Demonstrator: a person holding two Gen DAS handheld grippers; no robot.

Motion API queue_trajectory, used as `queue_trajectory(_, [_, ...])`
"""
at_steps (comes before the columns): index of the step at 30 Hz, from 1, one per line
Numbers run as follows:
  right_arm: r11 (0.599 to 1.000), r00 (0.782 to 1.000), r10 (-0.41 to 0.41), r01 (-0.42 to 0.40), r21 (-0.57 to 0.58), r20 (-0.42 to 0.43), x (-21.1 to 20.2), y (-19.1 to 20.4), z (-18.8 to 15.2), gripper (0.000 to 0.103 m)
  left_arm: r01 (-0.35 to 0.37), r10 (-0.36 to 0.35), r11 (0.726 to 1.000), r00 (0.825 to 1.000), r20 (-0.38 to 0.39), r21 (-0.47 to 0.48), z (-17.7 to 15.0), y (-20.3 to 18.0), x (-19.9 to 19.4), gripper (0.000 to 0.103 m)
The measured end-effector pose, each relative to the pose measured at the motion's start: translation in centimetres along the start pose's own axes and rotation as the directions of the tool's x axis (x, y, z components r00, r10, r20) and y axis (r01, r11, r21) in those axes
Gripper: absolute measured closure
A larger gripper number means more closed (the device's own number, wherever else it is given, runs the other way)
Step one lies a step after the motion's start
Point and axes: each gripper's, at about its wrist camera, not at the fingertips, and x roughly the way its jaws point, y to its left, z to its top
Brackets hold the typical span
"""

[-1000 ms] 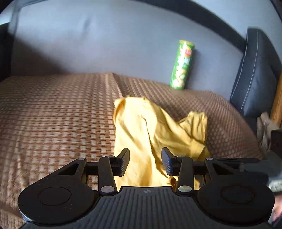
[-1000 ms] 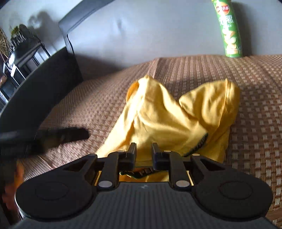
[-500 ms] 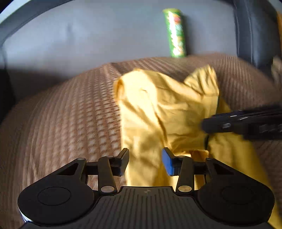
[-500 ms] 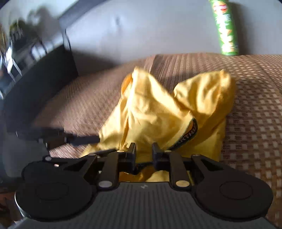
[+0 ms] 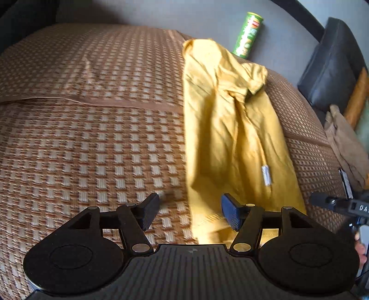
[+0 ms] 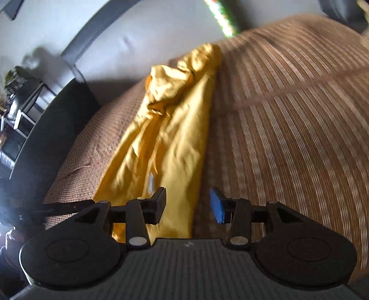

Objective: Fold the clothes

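A sofa seat covered with a brown woven mat [image 5: 92, 138] fills both views, with a grey backrest [image 5: 161, 13] behind it. On the mat lies a yellow garment [image 5: 230, 129], stretched out long from the near edge toward the backrest, its far end bunched into folds.

The left tongs [image 5: 190, 211] hang over the garment's near left edge: one finger is above bare mat, the other above yellow cloth. Their jaws have just been opening and stand released, pressing on nothing. The right tongs [image 6: 188, 205] sit over the garment's near right edge, one finger above cloth, the other above mat; they too have just been opening and grip nothing. Both point steeply down at the seat.

A dark cushion [image 5: 332, 64] leans at the sofa's end. A green crisp tube [image 5: 248, 34] stands against the backrest, just beyond the garment. A small white label [image 5: 265, 175] shows on the cloth.
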Motion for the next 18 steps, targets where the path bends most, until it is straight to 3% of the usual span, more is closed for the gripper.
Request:
queue_trajectory(3, [0.996,0.999,0.042,-0.04,0.081,-0.018,0.0,-0.7,-2.1,0.055,0.01,-0.01,1.0,1.0,-0.003,0.023,-0.3,-1.1,0.3,0.025])
queue_trajectory(4, [0.992,0.998,0.066,-0.064,0.106,-0.014,0.0,-0.7,-2.5,0.055,0.048,-0.048,0.999,0.999,-0.013,0.006,-0.3,-1.2,0.4,0.028])
queue_trajectory(6, [0.983,0.995,0.103,-0.1,0.153,-0.015,0.5,-0.6,-2.9,0.055,0.124,-0.125,0.992,0.992,-0.033,-0.036,-0.2,-1.2,0.8,0.039])
queue_trajectory(8, [0.975,0.991,0.131,-0.126,0.181,-0.02,1.2,-0.2,-3.0,0.055,0.105,-0.107,0.993,0.994,-0.038,-0.045,-0.3,-1.5,1.4,0.052])
queue_trajectory(10, [0.968,0.988,0.153,-0.144,0.206,-0.029,2.2,0.0,-3.0,0.058,0.093,-0.097,0.993,0.994,-0.045,-0.07,-0.4,-1.2,1.7,0.099])
queue_trajectory(11, [0.968,0.988,0.152,-0.141,0.21,-0.039,2.6,0.2,-2.9,0.075,0.098,-0.102,0.991,0.994,-0.043,-0.093,-0.5,-0.9,1.5,0.101])
queue_trajectory(12, [0.969,0.988,0.148,-0.135,0.205,-0.051,2.7,0.4,-2.7,0.098,0.106,-0.111,0.987,0.993,-0.04,-0.118,-0.7,-0.5,1.2,0.103])
queue_trajectory(16, [0.972,0.983,0.184,-0.18,0.152,-0.016,0.3,1.2,-1.6,0.098,0.15,-0.153,0.977,0.988,-0.005,-0.15,-2.0,0.3,-0.9,0.103])
queue_trajectory(18, [0.979,0.987,0.162,-0.159,0.128,-0.015,-0.7,0.9,-1.4,0.098,0.161,-0.166,0.974,0.986,-0.012,-0.162,-2.8,0.4,-0.9,0.103])
